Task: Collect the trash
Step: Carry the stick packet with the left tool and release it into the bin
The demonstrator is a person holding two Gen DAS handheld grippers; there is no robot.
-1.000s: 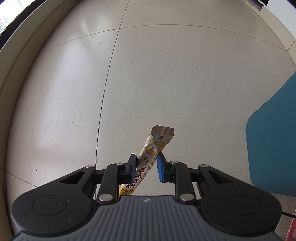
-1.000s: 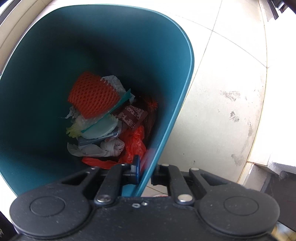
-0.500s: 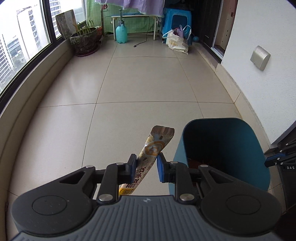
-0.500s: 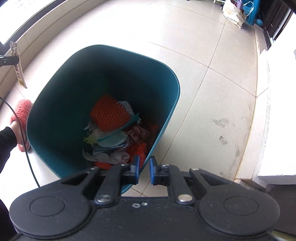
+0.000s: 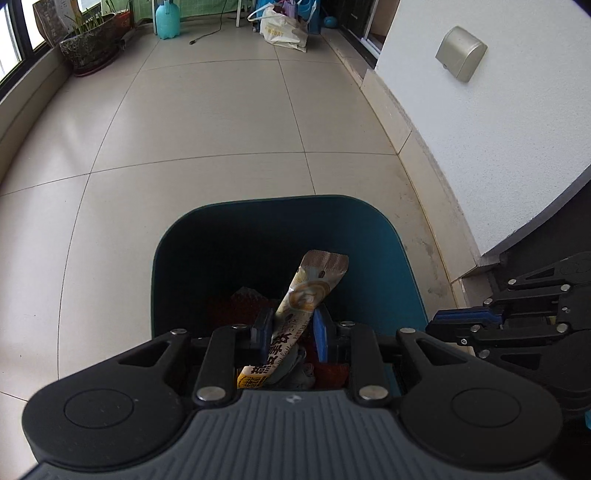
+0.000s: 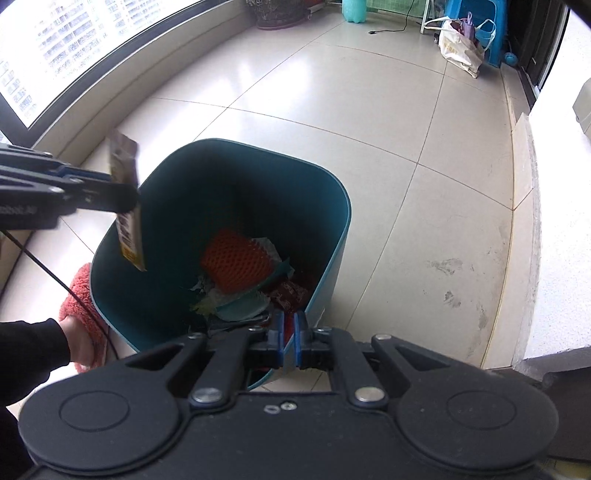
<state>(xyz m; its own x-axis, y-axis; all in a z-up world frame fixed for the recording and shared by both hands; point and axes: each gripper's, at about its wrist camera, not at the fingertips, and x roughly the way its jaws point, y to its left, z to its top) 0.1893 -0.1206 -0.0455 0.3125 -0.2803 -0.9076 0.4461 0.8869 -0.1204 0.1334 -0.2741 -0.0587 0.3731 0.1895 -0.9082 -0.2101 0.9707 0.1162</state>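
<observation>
My left gripper point(image 5: 291, 334) is shut on a long yellow-and-white snack wrapper point(image 5: 310, 291) and holds it over the open teal trash bin point(image 5: 373, 229). In the right wrist view the wrapper point(image 6: 127, 210) hangs at the bin's left rim point(image 6: 110, 236), pinched by the left gripper point(image 6: 125, 195). My right gripper point(image 6: 289, 338) is shut on the bin's near rim wall and shows in the left wrist view point(image 5: 439, 328) at the bin's right side. The bin holds an orange foam net point(image 6: 236, 264) and several wrappers and papers.
Beige tiled balcony floor all around. A white wall point(image 5: 498, 122) with a ledge runs on the right, a window sill point(image 6: 110, 92) on the left. A potted plant point(image 5: 90, 50), a teal bottle point(image 5: 168, 18) and a bag point(image 5: 282, 31) stand far back. A pink slipper point(image 6: 83, 295) is beside the bin.
My left gripper has swung with the wrapper from the floor to above the bin's opening. The right wrist view has pulled back and tilted up, still gripping the rim.
</observation>
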